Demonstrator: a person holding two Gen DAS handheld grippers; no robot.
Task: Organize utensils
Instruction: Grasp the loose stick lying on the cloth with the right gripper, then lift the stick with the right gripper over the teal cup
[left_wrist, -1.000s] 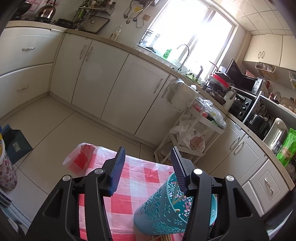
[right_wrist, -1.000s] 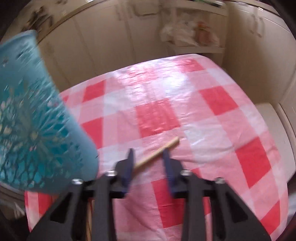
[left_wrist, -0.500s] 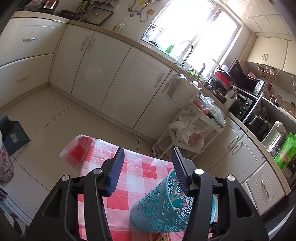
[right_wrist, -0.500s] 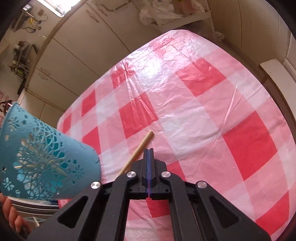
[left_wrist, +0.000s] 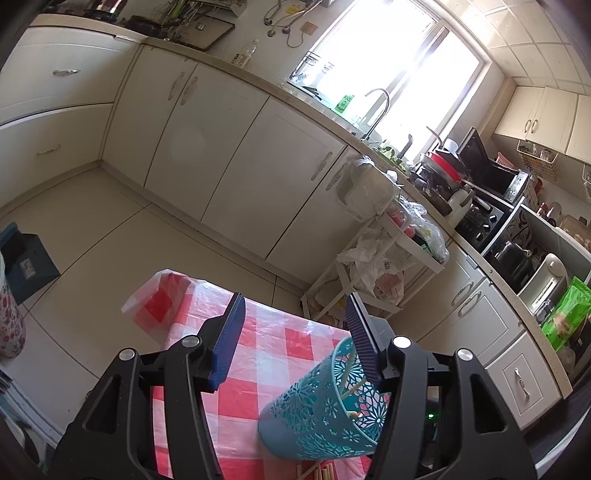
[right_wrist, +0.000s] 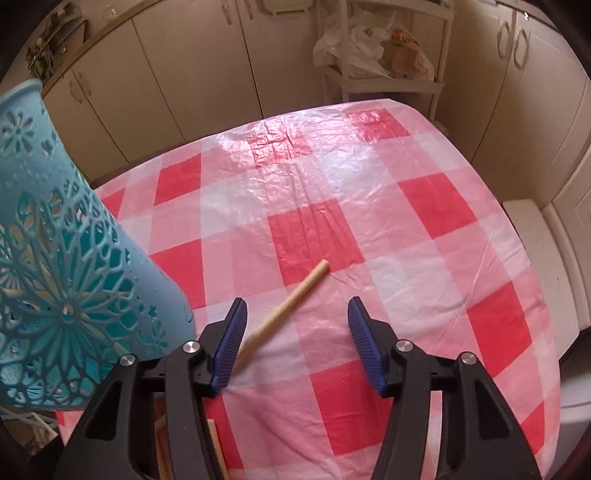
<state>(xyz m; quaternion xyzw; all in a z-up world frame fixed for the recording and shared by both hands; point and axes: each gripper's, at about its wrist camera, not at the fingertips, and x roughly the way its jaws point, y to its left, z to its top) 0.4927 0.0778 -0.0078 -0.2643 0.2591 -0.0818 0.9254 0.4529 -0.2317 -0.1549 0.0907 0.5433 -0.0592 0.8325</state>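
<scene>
Red-and-white checked tablecloth (right_wrist: 424, 258) under right gripper (right_wrist: 297, 339), jaws opening, unclamped; wooden chopstick (right_wrist: 291, 299) between them, nearer left pad. Left gripper (left_wrist: 295, 339) opening, right finger inside tilted teal holder (left_wrist: 317, 410).

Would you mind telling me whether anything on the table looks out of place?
Yes: one chopstick lies loose on the tablecloth instead of standing in the teal holder with the others.

Legible text: I read none for certain | white plastic bag (left_wrist: 373, 266) on cart: small dark print, too blurred | green packet (left_wrist: 563, 314): unreadable
</scene>
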